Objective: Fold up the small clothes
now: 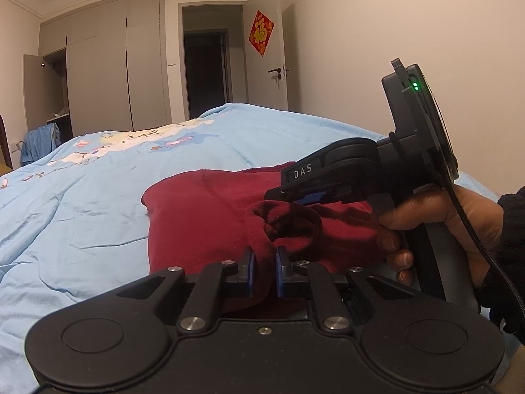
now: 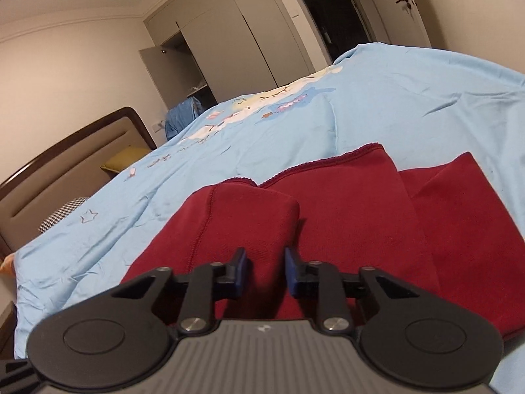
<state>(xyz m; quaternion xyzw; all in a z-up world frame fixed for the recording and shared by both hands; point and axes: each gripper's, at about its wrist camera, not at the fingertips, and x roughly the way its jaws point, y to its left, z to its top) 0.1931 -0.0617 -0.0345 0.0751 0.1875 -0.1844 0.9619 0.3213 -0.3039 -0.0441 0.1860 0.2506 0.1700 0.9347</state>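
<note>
Two tools are at work over one dark red garment (image 1: 203, 216), which lies on a bed covered by a light blue quilt (image 1: 98, 197) with a cartoon print.

Left wrist view: the left tool (image 1: 265, 262) sits at lower centre of the frame, its blue-padded fingers (image 1: 251, 272) drawn close together with a ridge of the red fabric pinched up between them. The right tool (image 1: 288, 193) enters from the right of the frame, held by a hand (image 1: 436, 223) in a dark sleeve. Its fingers lie nearly together just above a raised, curled fold of the garment; whether they hold that fold cannot be told from this view.

Right wrist view: the right tool (image 2: 265, 271) appears at lower centre with a clear gap between its blue pads (image 2: 241, 272). Red fabric fills the space below and behind the gap, but no cloth is seen clamped between the pads. The garment (image 2: 328, 213) occupies the centre and lower right of the frame, in several overlapping layers with a stitched hem running across the top edge.

Surroundings: grey wardrobe (image 1: 115, 65) at upper left of the left view, one door open; a white door (image 1: 265, 55) bearing a red square decoration (image 1: 261, 32) at upper centre. A brown headboard (image 2: 65, 167) and a yellow pillow (image 2: 126, 161) show at the left of the right view.
</note>
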